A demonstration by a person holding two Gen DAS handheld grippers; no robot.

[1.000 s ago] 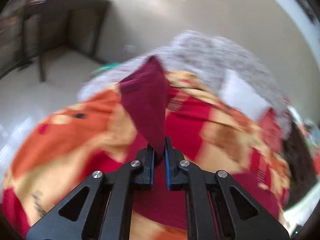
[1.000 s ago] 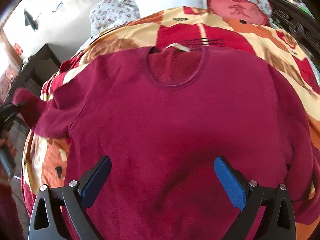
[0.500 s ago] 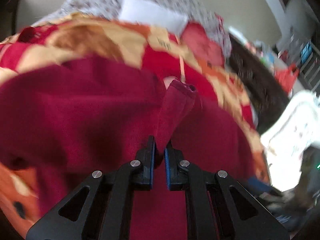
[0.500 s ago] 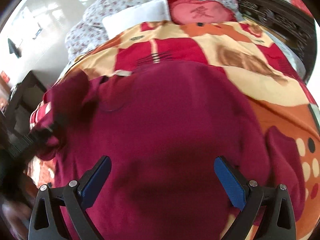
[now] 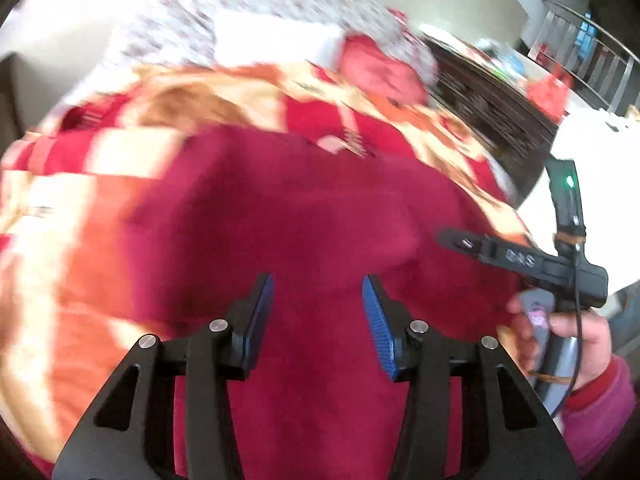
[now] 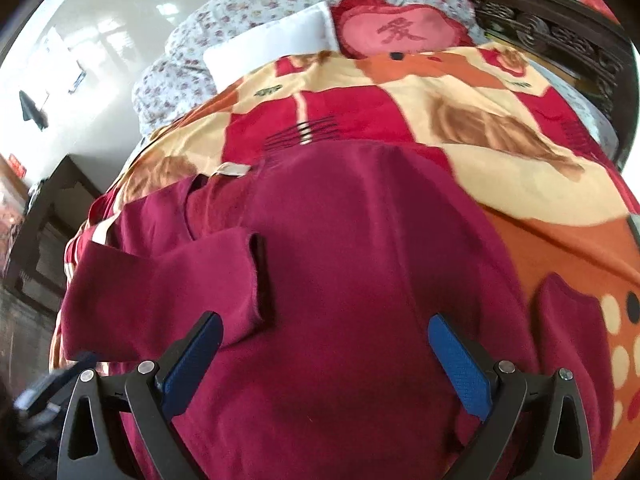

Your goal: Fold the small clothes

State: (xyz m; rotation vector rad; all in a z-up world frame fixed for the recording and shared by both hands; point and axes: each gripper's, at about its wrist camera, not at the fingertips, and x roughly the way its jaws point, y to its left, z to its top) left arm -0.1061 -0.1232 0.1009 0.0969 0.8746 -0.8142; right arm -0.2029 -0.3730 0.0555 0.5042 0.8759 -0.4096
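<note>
A dark red sweater (image 6: 352, 264) lies flat on a patterned red, orange and cream blanket (image 6: 520, 168). Its left sleeve (image 6: 172, 276) is folded across the chest, cuff near the middle. Its right sleeve (image 6: 568, 344) lies out on the blanket. My left gripper (image 5: 318, 312) is open and empty just above the sweater (image 5: 304, 216); this view is blurred. My right gripper (image 6: 324, 360) is open and empty over the sweater's lower body. It also shows in the left wrist view (image 5: 516, 256), held in a hand.
A heart-shaped red pillow (image 6: 400, 32), a white folded cloth (image 6: 272, 44) and a floral sheet (image 6: 240, 12) lie at the head of the bed. A dark carved headboard (image 6: 560, 36) is at the right. A dark wooden table (image 6: 44, 216) stands at the left.
My left gripper carried the left sleeve across the sweater, let it go and opened. The sleeve now lies folded over the chest. My right gripper stayed open and shifted a little.
</note>
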